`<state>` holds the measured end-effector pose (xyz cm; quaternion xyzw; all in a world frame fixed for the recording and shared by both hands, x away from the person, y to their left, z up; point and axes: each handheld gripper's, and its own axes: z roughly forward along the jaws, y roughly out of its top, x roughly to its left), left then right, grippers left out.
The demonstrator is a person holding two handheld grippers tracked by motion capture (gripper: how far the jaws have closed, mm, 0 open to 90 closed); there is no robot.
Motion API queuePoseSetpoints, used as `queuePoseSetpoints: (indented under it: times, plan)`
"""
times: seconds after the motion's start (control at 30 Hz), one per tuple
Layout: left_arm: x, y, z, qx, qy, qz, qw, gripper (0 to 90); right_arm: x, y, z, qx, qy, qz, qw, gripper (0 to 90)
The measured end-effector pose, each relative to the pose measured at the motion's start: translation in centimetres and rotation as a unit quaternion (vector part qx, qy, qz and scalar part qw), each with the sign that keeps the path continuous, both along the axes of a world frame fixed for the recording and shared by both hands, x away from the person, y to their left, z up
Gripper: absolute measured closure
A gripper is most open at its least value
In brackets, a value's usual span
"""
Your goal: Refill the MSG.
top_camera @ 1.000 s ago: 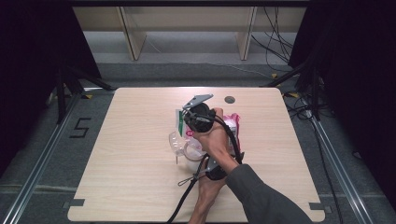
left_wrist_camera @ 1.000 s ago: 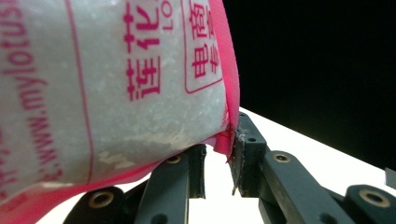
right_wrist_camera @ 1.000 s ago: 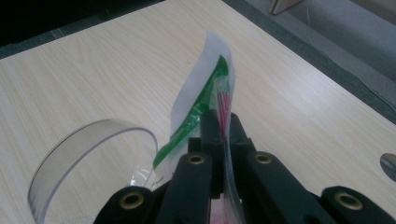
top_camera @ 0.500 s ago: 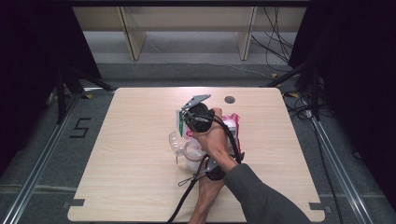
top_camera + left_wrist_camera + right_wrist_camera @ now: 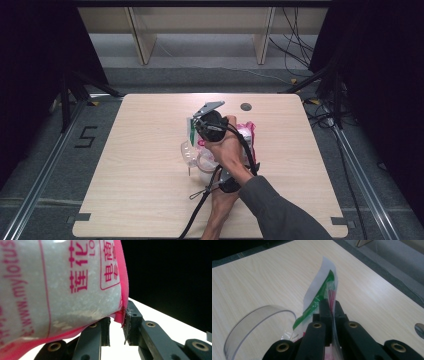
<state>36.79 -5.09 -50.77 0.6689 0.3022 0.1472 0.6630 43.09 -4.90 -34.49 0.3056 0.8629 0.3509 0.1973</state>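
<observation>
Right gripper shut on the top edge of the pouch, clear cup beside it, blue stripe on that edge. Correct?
Not quite: the stripe is green, not blue, as the right gripper view shows. The right gripper is shut on the pouch top edge, with the clear cup beside it.

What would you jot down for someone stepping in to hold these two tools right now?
Right tool: shut on the green-and-white top edge of the bag.
Left tool: jaws a little apart at the pink-edged bag corner; grip unclear.
Bag of white grains sits mid-table, beside a clear plastic container.
Done: bag held upright.
Left: probably opening it and pouring.
</observation>
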Motion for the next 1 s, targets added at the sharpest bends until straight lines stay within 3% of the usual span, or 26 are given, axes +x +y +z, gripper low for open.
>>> queuePoseSetpoints:
  times: [0.13,0.17,0.37,0.4,0.43,0.5,0.6,0.63,0.7,0.73,0.8,0.87,0.9,1.0]
  plan:
    - [0.1,0.2,0.0,0.007,0.005,-0.01,0.9999,77.1,-0.1,-0.2,0.3,0.008,-0.002,-0.007,0.9999,90.0]
    - [0.1,0.1,0.0,0.004,0.003,-0.007,1.0,77.2,-0.1,-0.3,0.2,0.01,-0.013,-0.008,0.9998,90.0]
    - [0.2,0.0,0.0,-0.004,0.001,0.006,1.0,77.4,-0.3,-0.7,0.8,0.013,-0.01,-0.007,0.9998,90.0]
    - [0.2,0.2,0.0,0.003,0.007,-0.004,1.0,77.4,-0.4,-0.7,0.8,0.017,-0.008,-0.007,0.9998,90.0]
    - [0.2,0.2,0.0,0.002,0.007,-0.005,1.0,77.5,-0.4,-0.7,0.8,0.019,-0.018,-0.01,0.9996,90.0]
    - [0.2,0.2,0.1,-0.001,0.009,-0.006,0.9999,77.6,-0.4,-0.8,1.0,0.016,-0.012,0.0,0.9998,90.0]
    - [0.3,0.4,0.0,0.017,0.006,-0.014,0.9997,77.6,-0.4,-0.5,0.7,0.008,-0.011,-0.002,0.9999,90.0]
    - [0.4,0.8,0.0,0.05,-0.003,-0.022,0.9985,77.6,-0.5,-0.3,0.6,0.001,-0.009,0.0,1.0,90.0]
    - [0.4,0.7,-0.1,0.044,-0.003,-0.012,0.9989,77.5,-0.4,0.1,0.1,-0.01,-0.008,0.004,0.9999,90.0]
    - [0.4,0.9,-0.1,0.052,-0.001,-0.017,0.9985,77.5,-0.3,0.1,0.1,-0.012,-0.01,0.007,0.9998,90.0]
    - [0.5,0.8,-0.1,0.042,-0.002,-0.012,0.999,77.5,-0.3,0.3,-0.1,-0.002,-0.01,0.001,0.9999,90.0]
    - [0.5,0.9,-0.1,0.043,-0.002,-0.012,0.999,77.5,-0.3,0.3,0.1,-0.006,-0.003,0.002,1.0,90.0]
    - [0.5,0.9,-0.1,0.042,-0.001,-0.013,0.999,77.5,-0.1,0.3,0.0,-0.007,-0.014,0.009,0.9998,90.0]
    - [0.5,1.0,0.0,0.046,0.002,-0.021,0.9987,77.5,-0.2,0.3,0.1,-0.006,-0.01,0.007,0.9999,90.0]
